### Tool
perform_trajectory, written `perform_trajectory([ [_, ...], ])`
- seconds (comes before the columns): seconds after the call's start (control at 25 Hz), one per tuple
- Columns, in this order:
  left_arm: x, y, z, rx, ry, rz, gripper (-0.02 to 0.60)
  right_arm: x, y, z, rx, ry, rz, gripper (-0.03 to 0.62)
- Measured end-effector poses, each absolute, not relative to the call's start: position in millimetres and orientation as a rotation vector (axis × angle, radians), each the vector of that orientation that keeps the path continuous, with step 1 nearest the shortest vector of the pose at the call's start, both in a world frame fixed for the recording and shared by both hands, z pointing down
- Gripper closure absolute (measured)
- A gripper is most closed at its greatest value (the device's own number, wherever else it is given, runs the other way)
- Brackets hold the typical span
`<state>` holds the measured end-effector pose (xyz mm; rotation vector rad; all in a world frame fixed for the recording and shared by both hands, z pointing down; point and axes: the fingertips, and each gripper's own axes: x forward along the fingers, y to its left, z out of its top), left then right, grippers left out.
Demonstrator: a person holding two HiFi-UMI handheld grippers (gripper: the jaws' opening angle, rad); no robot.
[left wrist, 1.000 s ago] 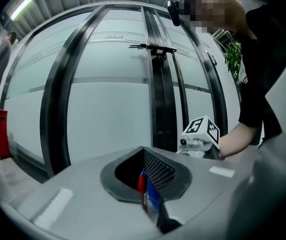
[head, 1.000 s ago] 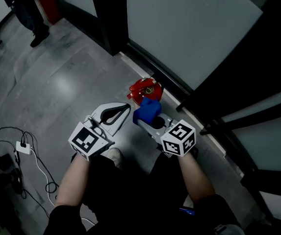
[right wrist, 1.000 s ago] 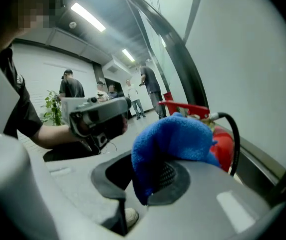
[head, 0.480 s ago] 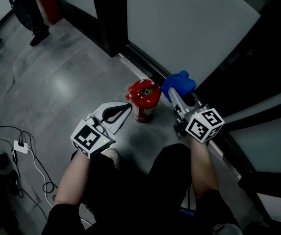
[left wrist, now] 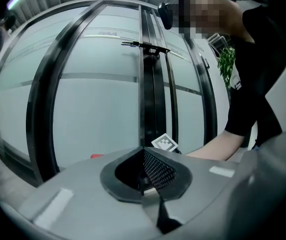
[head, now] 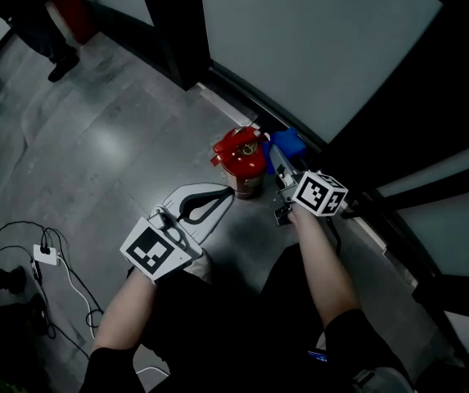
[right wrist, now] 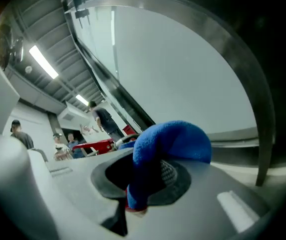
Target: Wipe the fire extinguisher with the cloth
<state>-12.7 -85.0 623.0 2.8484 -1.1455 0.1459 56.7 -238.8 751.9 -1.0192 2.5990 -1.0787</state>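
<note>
Right claw [head: 277, 157] brought clamped cloth [head: 290, 143] in beside fire extinguisher [head: 243, 164] | extinguisher upright, valve up | left claw [head: 229, 191] closed, empty

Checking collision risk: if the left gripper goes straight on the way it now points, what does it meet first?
Most likely the red fire extinguisher. In the head view the left gripper, jaws together, aims at its lower body with the tips nearly there. Depth is unclear, so it could pass just beside it.

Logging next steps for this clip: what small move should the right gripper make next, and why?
Probably press the blue cloth sideways onto the red fire extinguisher body; the right gripper holds it just beside the cylinder.
</note>
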Motion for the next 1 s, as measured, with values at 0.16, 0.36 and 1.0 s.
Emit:
perform_trajectory([
  [0.16,-3.6,-83.0,627.7,2.758,-0.922,0.024,0.575,65.9,-249.6,773.7,-1.047,2.467,-1.193,0.536],
  [0.36,3.5,-93.1,664.2,2.923,-0.822,0.196,0.575,72.1,-258.1,807.2,-1.097,2.375,-1.290,0.536],
  [1.0,1.9,-86.3,782.6,2.802,-0.698,0.189,0.575,75.5,-250.6,926.7,-1.146,2.028,-1.524,0.536],
])
